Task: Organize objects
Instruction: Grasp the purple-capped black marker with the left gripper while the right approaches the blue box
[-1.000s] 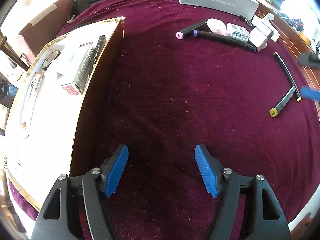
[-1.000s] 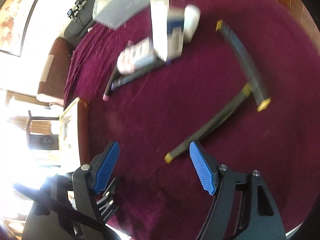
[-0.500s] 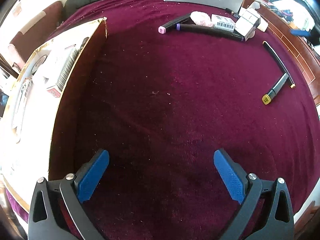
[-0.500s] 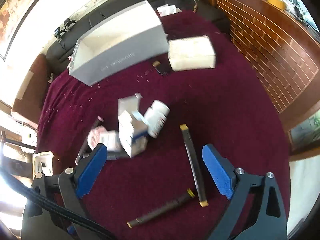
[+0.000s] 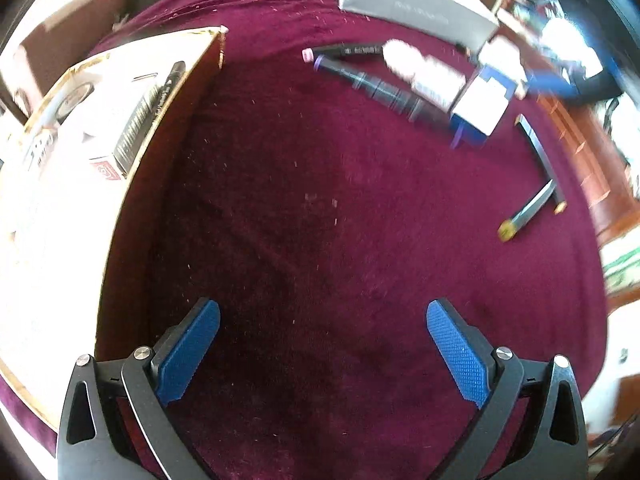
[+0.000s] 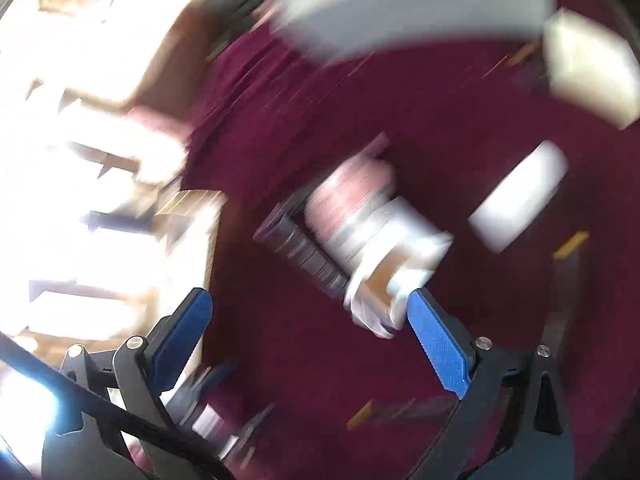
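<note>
My left gripper (image 5: 322, 344) hangs open over bare maroon cloth (image 5: 320, 200), with nothing between its blue pads. Far ahead of it lie a pink-capped marker (image 5: 344, 50), a purple-capped marker (image 5: 376, 88), a pink item (image 5: 404, 60) and a white and blue carton (image 5: 486, 100). Two yellow-capped markers (image 5: 532, 208) lie to the right. The right wrist view is heavily blurred. My right gripper (image 6: 310, 320) is open. The carton (image 6: 384, 280) lies just ahead of its right fingertip (image 6: 424, 304); whether they touch I cannot tell. A dark marker (image 6: 304, 248) and a white bottle (image 6: 520, 196) lie beyond.
A shallow white box (image 5: 120, 216) holding a pen and small packs stands at the left, its brown wall beside my left gripper. A long grey box (image 5: 412, 4) lies at the far edge, with a white box (image 6: 592, 64) next to it. A brick floor lies off the right.
Both grippers' jaws have spread wider. The left view barely shifted. The right gripper has swung from the yellow-capped markers toward the carton and the dark markers, and its picture is now smeared.
</note>
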A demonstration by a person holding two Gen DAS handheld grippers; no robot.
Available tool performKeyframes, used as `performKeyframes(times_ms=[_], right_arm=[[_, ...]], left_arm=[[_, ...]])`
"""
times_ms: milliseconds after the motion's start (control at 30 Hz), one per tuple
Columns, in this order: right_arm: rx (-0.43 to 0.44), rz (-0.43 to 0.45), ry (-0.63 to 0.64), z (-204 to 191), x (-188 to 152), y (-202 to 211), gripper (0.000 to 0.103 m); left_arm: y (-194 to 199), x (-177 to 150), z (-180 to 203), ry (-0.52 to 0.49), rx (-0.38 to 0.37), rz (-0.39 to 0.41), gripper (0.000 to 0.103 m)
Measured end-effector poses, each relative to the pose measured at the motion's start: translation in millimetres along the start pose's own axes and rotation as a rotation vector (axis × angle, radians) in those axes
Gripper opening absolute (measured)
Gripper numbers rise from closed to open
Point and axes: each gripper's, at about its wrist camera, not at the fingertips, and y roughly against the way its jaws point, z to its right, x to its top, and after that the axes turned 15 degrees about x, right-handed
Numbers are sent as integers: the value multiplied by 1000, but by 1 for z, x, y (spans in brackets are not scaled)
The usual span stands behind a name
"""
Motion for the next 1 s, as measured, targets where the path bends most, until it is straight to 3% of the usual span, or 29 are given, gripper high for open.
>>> performKeyframes(times_ms=[100,167,200,300,400,500,667,767,833,867,900,967,1000], right_arm=[[51,-64,50,-15,-34,1,99],[109,34,-18,-1,-50,24,99],[109,34,-18,-1,-50,24,99],[47,148,-95,20,-63,44,99],[24,205,-158,35,-74,52,99],[-51,218,-161,39,-80,47,99],[-64,209,-196,44,-92,28,99],[-55,202,-199,45,-104,24,99],[-74,205,-194,43,-110,24,99],[-78,209,-197,44,-113,23,99],[-78,214,-204,45,-116,24,99],[-75,224,-216,46,-121,25,99],[-76,229,-218,46,-122,27,99]], left_arm=[[11,9,-7,13,-11,37,101],[14,15,-8,19,-16,51,101],[17,15,-9,21,-23,55,101],[17,17,-17,7,-16,58,101],[13,25,-15,22,-8,41,101],[8,30,-17,46,13,37,101],[5,65,-11,72,75,104,101],[-8,78,-3,51,134,105,98],[-20,84,4,27,156,95,91],[-26,86,7,13,171,89,76],[-31,88,10,-1,172,79,47],[-44,93,18,-40,167,47,25],[-42,94,22,-56,177,71,14]])
